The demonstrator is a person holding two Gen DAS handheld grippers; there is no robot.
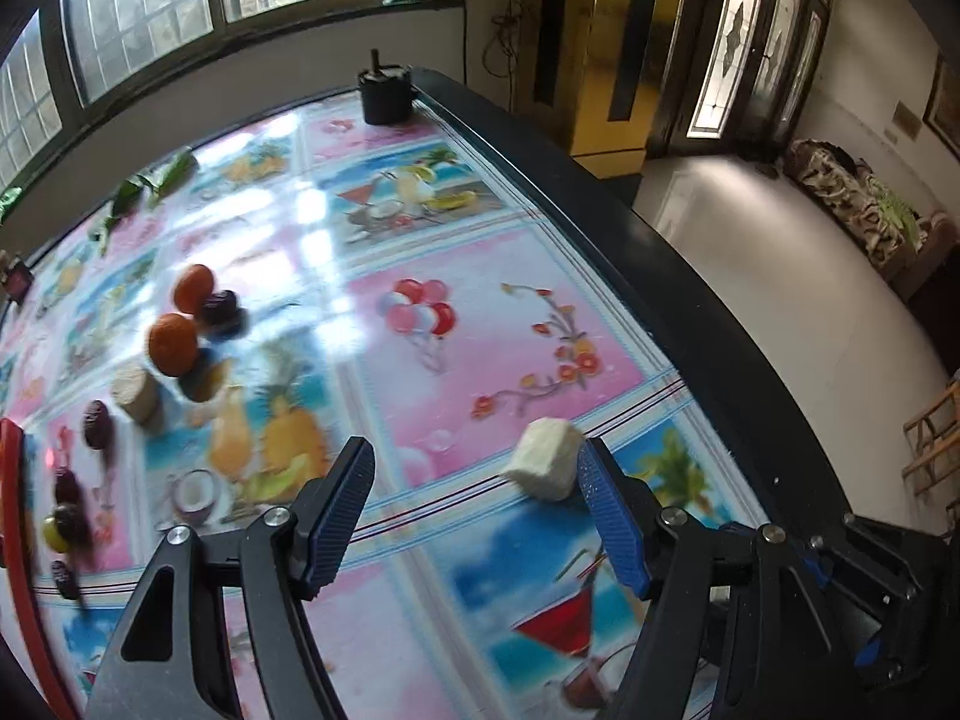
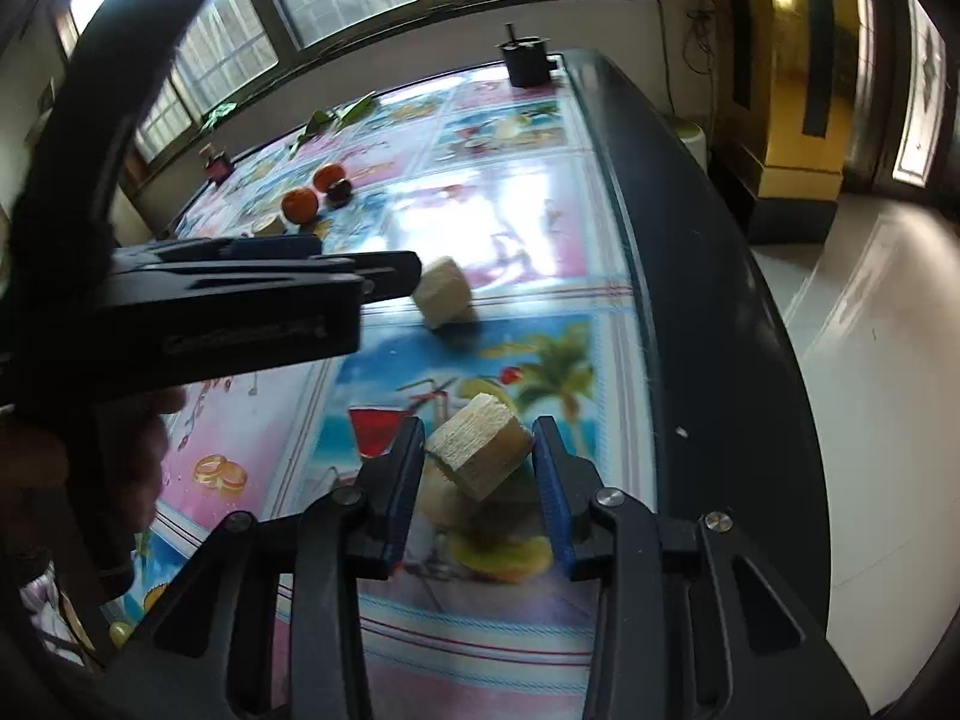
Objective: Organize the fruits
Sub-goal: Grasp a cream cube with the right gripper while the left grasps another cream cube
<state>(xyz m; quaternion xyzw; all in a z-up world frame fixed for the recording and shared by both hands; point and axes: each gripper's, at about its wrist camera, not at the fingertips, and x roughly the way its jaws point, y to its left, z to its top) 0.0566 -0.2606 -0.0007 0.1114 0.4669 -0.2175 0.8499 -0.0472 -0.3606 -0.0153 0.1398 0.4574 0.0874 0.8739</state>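
My left gripper [image 1: 474, 468] is open above the table; a pale cut fruit chunk [image 1: 543, 459] lies on the cloth just beside its right finger. That chunk also shows in the right wrist view [image 2: 443, 300], next to the left gripper's body [image 2: 240, 294]. My right gripper [image 2: 478, 450] holds a second pale chunk [image 2: 480, 450] between its blue pads. Two oranges [image 1: 174, 343] [image 1: 194, 287], dark plums [image 1: 219, 307] and another pale chunk [image 1: 135, 393] lie at the left.
A red tray rim [image 1: 12, 480] sits at the far left with dark fruits [image 1: 69, 492] beside it. A black cup [image 1: 384, 96] stands at the table's far corner. Green leaves [image 1: 150, 186] lie near the window. The table's black edge [image 1: 690, 276] runs along the right.
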